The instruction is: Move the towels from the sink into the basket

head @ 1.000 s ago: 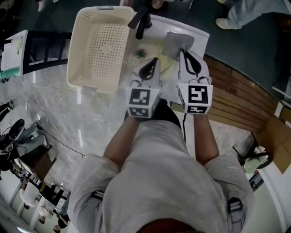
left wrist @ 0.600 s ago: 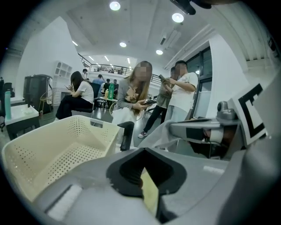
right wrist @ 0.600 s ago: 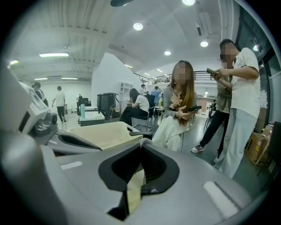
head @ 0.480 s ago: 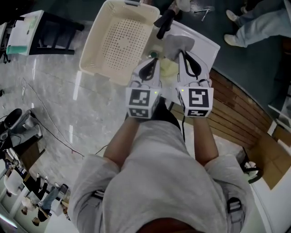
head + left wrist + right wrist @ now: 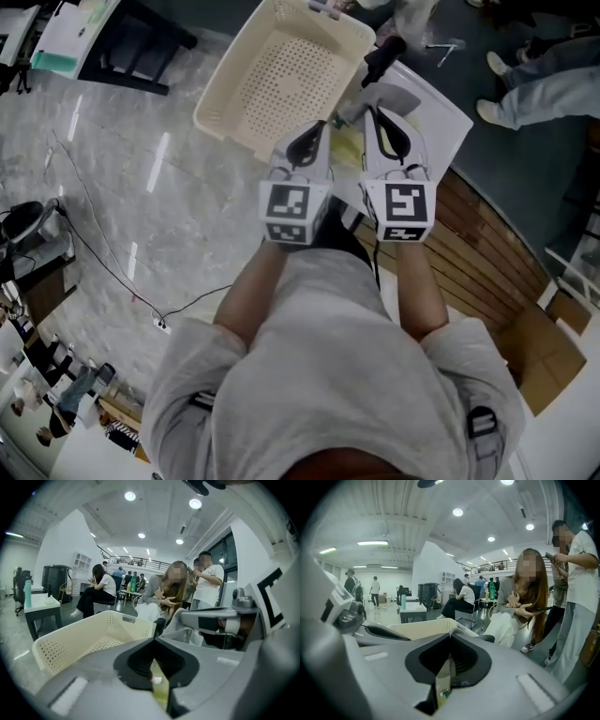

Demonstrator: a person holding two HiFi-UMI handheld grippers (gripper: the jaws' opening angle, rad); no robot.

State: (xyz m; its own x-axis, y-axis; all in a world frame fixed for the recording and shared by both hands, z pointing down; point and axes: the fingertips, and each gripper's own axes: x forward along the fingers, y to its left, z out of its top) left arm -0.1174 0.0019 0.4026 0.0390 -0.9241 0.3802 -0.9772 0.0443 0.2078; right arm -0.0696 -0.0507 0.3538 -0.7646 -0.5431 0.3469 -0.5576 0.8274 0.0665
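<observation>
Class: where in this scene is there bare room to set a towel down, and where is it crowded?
The basket is bare inside, wall to wall. The sink is crowded: faucet, yellow towel, grey towel, with the left gripper and right gripper, both shut, over it.

Hand-held gripper, jaws together, before a perforated cream basket, a seated person farther back.

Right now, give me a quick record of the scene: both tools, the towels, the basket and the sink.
left tool: shut, empty, above the yellow-green towel
right tool: shut, empty, beside the left one
yellow-green towel: lying in the sink
grey cloth: on the sink by the black faucet
basket: cream, nothing seen inside, next to the sink
progress: no towel in the basket yet
</observation>
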